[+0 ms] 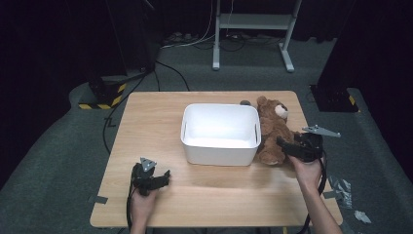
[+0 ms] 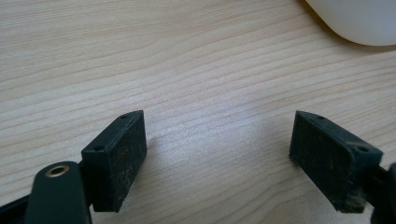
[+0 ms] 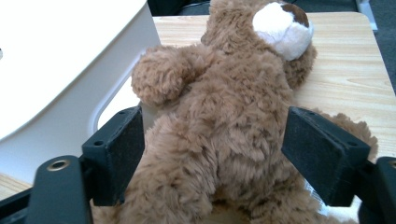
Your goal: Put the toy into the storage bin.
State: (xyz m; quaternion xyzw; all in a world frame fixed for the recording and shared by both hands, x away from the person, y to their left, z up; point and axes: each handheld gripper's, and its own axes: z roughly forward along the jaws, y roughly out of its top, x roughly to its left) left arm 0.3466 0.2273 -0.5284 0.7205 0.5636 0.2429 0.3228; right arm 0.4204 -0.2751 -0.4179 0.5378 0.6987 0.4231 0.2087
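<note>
The right gripper (image 3: 212,154), jaws spread wide, is straddling the fluffy brown plush teddy bear (image 3: 233,126) lying against the white plastic bin (image 1: 220,132) on the wooden table (image 1: 146,126). Closing squarely on the torso should prevent slipping. The left gripper (image 2: 217,154) is resting open, empty.

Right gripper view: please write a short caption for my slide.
Open right gripper straddling a brown teddy bear beside the white bin.
</note>
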